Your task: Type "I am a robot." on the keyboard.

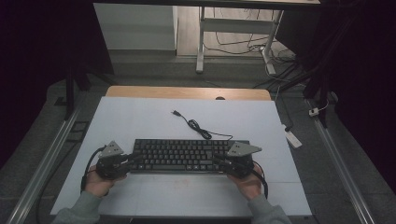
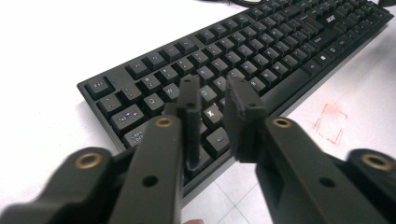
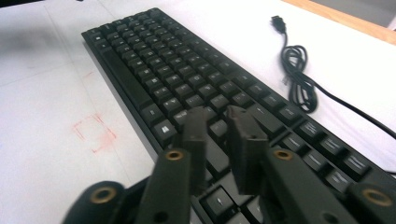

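Both grippers are all black, kind of chunky, and each one has a flat grey three-cornered plate on top, the left gripper and the right gripper alike. A black cable loops off the back of each and trails down past the wrist. Up close in the gripper views the jaws are long matte black bars with round brass-looking inserts set in them plus a few plain holes, and the tips carry blocky, rough-edged black pads. The person is wearing grey-green long sleeves, cuffs sitting at the wrists.
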Demonstrator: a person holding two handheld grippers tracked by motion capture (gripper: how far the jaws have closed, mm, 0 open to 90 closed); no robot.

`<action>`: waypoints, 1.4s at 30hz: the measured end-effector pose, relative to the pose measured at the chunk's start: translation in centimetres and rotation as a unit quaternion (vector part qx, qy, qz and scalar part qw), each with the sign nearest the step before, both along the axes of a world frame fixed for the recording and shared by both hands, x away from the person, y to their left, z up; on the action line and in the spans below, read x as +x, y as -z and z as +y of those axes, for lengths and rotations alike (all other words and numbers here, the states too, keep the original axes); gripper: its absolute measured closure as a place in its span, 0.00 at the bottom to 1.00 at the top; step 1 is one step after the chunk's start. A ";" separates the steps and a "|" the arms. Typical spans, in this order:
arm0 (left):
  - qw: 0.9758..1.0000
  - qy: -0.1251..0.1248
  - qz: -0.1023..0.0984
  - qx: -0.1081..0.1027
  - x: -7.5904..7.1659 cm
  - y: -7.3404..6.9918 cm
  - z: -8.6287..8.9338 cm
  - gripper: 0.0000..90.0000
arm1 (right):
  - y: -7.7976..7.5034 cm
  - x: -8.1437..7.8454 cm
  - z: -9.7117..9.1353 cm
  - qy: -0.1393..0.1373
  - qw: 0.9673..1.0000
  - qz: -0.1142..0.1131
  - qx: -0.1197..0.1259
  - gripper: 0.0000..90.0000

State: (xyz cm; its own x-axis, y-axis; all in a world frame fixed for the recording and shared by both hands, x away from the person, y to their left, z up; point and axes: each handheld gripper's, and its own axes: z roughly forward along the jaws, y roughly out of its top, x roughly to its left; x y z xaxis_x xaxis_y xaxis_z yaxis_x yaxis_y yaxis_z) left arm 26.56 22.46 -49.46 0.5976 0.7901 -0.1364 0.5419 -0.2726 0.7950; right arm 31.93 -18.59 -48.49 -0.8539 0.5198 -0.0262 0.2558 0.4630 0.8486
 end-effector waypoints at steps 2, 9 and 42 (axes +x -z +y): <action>1.000 0.002 0.001 0.000 0.0 0.0 0.0 0.92 | 0.1 0.2 0.4 -0.007 1.000 0.004 -0.004 0.93; 1.000 0.012 0.007 0.004 0.1 0.0 0.0 0.99 | 0.1 0.7 2.0 -0.016 1.000 0.005 -0.010 0.99; 0.998 -0.004 0.035 0.047 1.7 2.1 0.0 0.99 | 0.9 3.2 8.3 -0.034 0.999 0.020 -0.027 0.99</action>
State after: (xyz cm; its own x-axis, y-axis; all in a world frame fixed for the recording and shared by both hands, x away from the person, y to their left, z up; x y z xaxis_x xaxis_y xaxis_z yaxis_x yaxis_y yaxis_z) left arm 28.26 22.50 -51.51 0.5825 0.8063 -0.1031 0.5982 -0.3394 0.7260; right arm 35.16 -10.31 -49.42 -0.8885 0.4585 -0.0178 0.2551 0.5259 0.8114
